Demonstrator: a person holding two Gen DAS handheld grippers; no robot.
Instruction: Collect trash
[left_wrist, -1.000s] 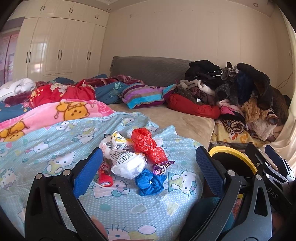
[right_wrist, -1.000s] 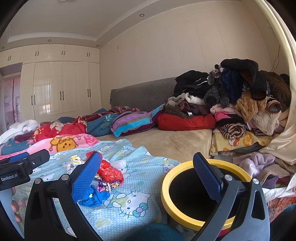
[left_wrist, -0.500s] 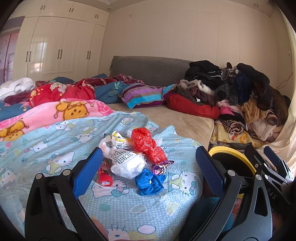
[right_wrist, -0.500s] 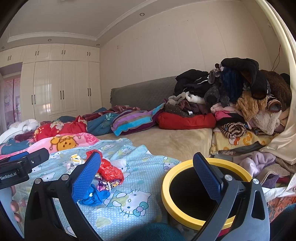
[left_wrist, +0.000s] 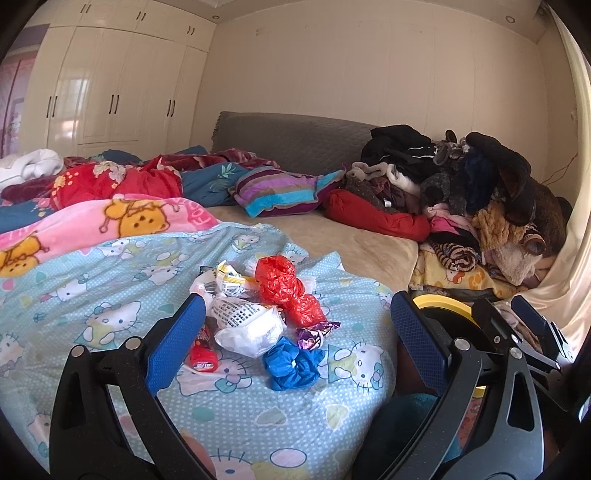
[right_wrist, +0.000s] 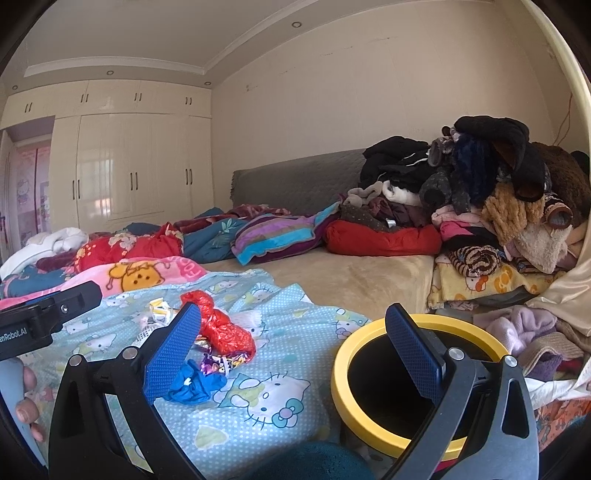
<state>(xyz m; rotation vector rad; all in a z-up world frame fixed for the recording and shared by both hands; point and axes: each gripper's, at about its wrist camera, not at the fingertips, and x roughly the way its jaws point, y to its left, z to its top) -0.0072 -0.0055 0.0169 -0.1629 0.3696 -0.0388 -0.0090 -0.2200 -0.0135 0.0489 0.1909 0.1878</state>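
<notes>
A pile of trash lies on the blue Hello Kitty blanket (left_wrist: 92, 295): a red plastic bag (left_wrist: 284, 288), a white bag (left_wrist: 247, 325), a blue crumpled bag (left_wrist: 291, 363), a purple wrapper (left_wrist: 316, 332), a red tube (left_wrist: 201, 350) and yellow-white wrappers (left_wrist: 231, 278). My left gripper (left_wrist: 295, 332) is open and empty, just short of the pile. My right gripper (right_wrist: 295, 347) is open and empty, between the pile and the yellow-rimmed black bin (right_wrist: 369, 413). The red bag (right_wrist: 221, 328) and blue bag (right_wrist: 192, 386) also show in the right wrist view.
A heap of clothes (left_wrist: 480, 206) is stacked at the right. Pillows and blankets (left_wrist: 280, 192) lie along the grey headboard (left_wrist: 295, 136). A pink blanket (left_wrist: 103, 225) lies at the left. The bin's rim (left_wrist: 439, 306) shows beside the bed's edge.
</notes>
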